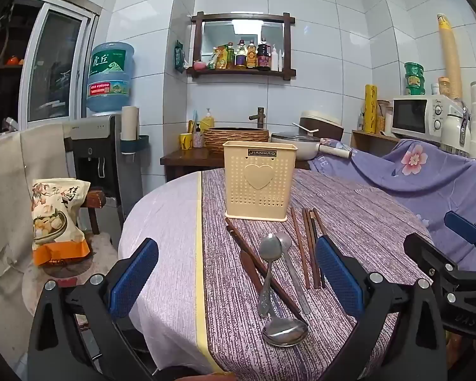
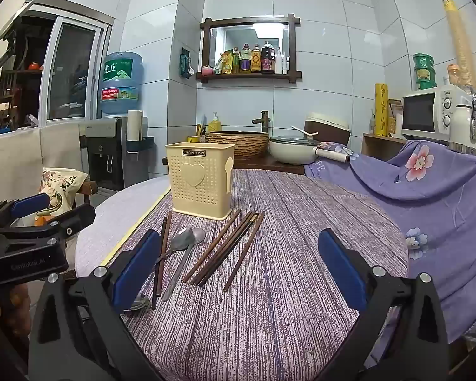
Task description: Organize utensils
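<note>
On the round table [image 1: 161, 222] under its purple cloth we list an upright cream holder [image 1: 258, 182], and just in front of it three spoons [image 1: 271, 273] lying among loose brown chopsticks [image 2: 225, 247], with our left gripper [image 1: 234, 273] and right gripper [image 2: 239, 270] both spread wide, pinching nothing.

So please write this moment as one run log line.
left gripper open, empty | right gripper open, empty | spoons, chopsticks on table | utensil holder upright
</note>
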